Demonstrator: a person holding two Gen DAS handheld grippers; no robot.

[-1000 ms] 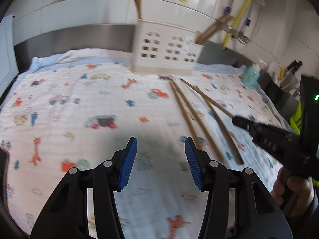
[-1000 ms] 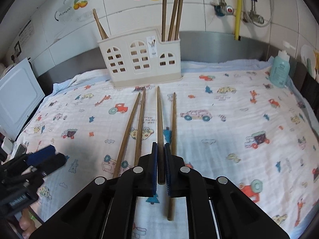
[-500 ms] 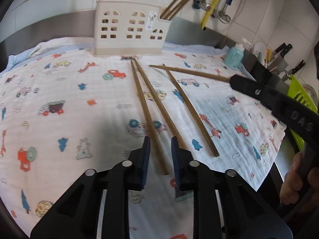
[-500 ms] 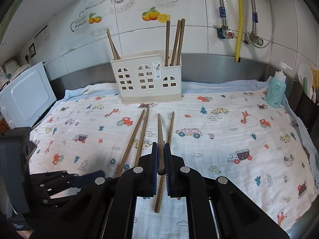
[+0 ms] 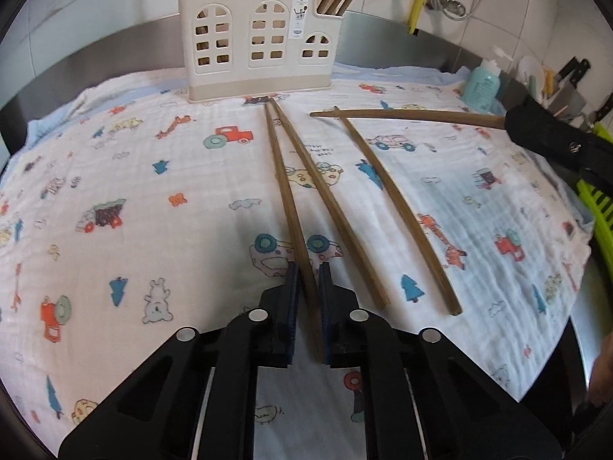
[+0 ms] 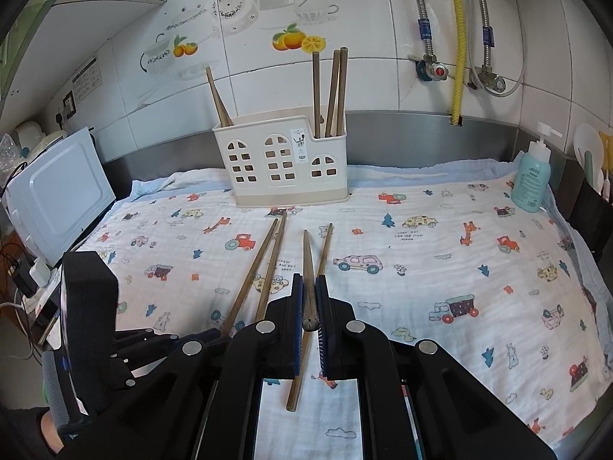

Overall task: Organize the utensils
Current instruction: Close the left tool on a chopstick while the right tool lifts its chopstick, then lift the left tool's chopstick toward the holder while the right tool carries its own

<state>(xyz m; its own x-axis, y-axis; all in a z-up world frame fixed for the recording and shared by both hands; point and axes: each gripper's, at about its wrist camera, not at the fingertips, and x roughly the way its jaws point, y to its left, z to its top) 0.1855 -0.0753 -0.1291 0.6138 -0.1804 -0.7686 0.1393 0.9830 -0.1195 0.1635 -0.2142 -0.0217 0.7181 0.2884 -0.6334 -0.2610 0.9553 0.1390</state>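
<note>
The left gripper (image 5: 306, 283), at the bottom centre of its own view, has just been closing, and its blue-padded jaws now stand narrow around the near end of a long brown wooden chopstick (image 5: 285, 191) that lies on the white cartoon-printed cloth (image 5: 134, 199); the pads look pressed to its sides. Just right of it lies a second chopstick (image 5: 325, 199), their far tips meeting near the cream plastic utensil holder with arched windows (image 5: 260, 42) at upper centre. A third chopstick (image 5: 398, 211) lies further right.

The right gripper (image 6: 309, 287), at the lower centre of its view, is clenched on a fourth chopstick (image 6: 308, 268), lifted off the cloth and pointing toward the holder. In the left view this chopstick reaches in from the right edge. More chopsticks (image 6: 329, 92) stand upright in the holder's right compartment.
</note>
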